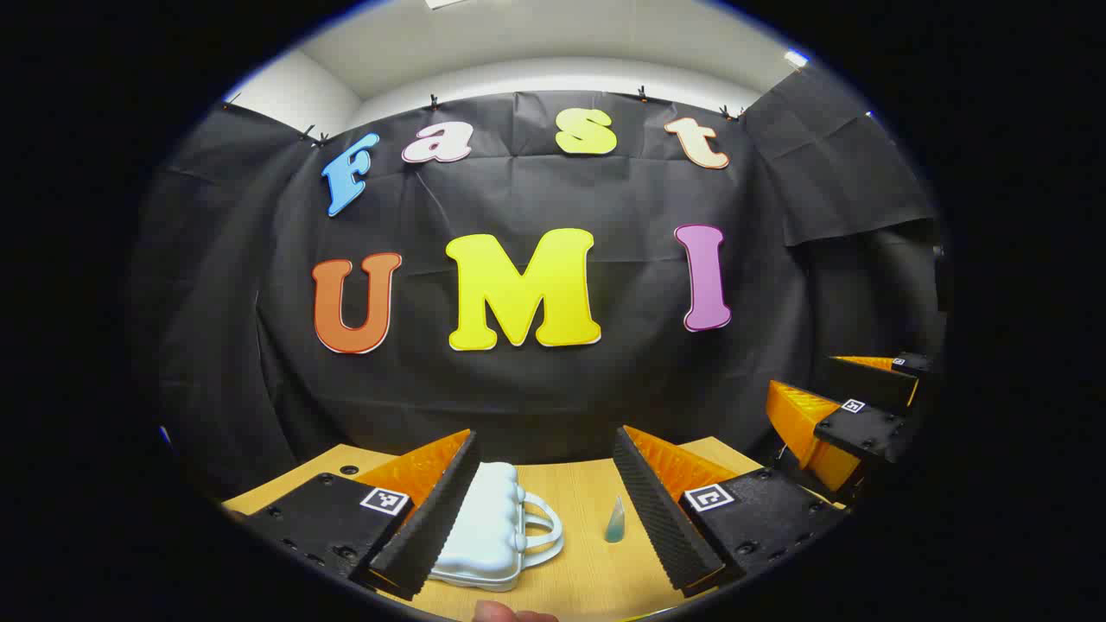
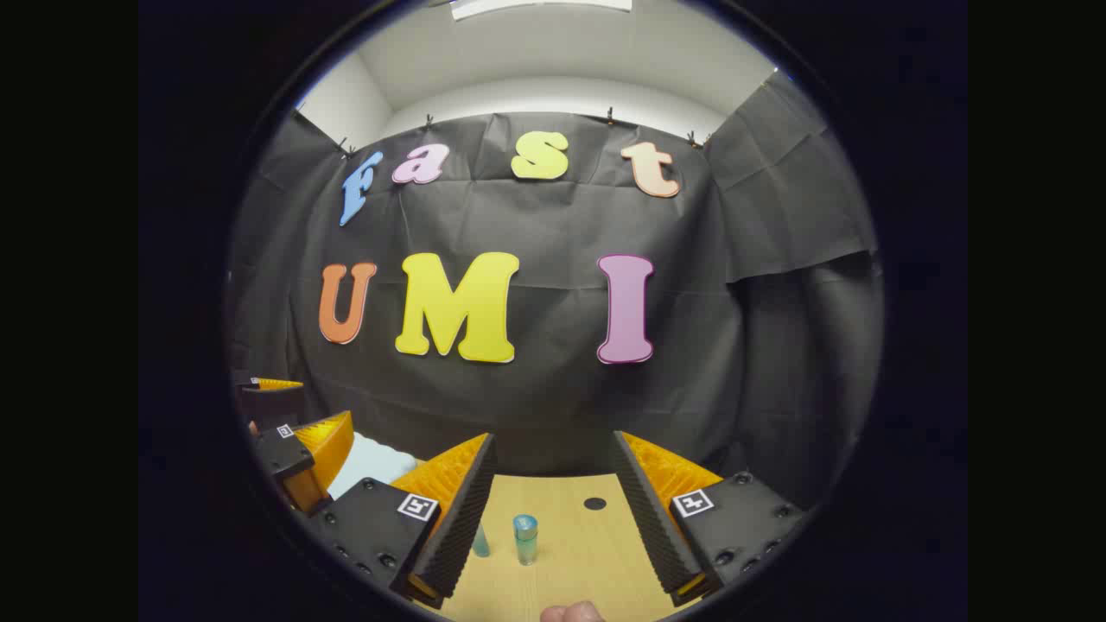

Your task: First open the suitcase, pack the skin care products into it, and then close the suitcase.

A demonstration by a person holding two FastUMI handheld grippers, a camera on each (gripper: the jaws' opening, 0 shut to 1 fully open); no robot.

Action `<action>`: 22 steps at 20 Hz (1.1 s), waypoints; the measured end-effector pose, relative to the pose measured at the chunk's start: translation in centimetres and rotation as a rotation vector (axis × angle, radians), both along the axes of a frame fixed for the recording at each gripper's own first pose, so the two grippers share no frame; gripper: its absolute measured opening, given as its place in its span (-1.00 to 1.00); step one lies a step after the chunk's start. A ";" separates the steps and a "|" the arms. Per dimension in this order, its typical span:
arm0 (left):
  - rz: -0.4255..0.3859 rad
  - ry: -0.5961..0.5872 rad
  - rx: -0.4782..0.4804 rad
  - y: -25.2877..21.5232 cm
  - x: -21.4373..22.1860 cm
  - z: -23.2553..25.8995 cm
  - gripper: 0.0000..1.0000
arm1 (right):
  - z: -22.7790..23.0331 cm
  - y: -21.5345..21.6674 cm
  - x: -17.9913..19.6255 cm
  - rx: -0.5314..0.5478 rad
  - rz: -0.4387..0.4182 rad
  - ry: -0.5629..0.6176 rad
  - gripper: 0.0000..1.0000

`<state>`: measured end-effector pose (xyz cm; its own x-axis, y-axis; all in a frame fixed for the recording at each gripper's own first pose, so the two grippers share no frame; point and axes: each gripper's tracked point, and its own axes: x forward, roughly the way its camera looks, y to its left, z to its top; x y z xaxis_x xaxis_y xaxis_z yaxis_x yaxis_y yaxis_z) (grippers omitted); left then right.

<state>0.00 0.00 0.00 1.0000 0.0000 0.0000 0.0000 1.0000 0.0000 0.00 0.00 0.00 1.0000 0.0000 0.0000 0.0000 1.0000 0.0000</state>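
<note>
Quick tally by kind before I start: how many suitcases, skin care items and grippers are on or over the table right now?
Suitcases: 1, the pale suitcase, lid closed.
Skin care items: 2, the cone-shaped bottle and the capped bottle.
Grippers: 2, the left gripper and the right gripper, both open.
Total: 5.

No readable text on the objects here.

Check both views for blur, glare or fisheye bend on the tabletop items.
Left gripper view: suitcase sharp, evenly lit, no glare; table edge bows from the fisheye. Right gripper view: bottle sharp with a soft shadow, same bowing, dimmer at the rim.
</note>
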 end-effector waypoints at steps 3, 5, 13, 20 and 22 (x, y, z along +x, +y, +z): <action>-0.010 0.017 0.004 -0.5 0.1 -0.3 0.99 | 0.0 -0.5 0.0 0.005 -0.002 0.002 0.56; -0.011 0.021 0.007 -0.5 0.2 -0.5 0.99 | -0.1 -0.9 0.2 0.008 -0.011 0.008 0.59; -0.011 0.023 0.012 -0.8 0.8 -0.7 0.99 | -0.4 -1.6 0.3 0.014 -0.023 0.023 0.59; -0.048 0.069 0.053 -1.6 1.5 -2.4 0.99 | -0.9 -1.9 0.4 0.006 -0.014 0.035 0.56; -0.073 0.089 0.089 -1.5 2.2 -3.4 0.99 | -1.3 -2.5 0.6 0.003 -0.014 0.045 0.56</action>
<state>2.21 -1.54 -3.44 0.9933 -0.0691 -0.0922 0.0770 0.9934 0.0852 0.57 -2.48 -1.31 0.9989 -0.0140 -0.0451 0.0141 0.9999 0.0028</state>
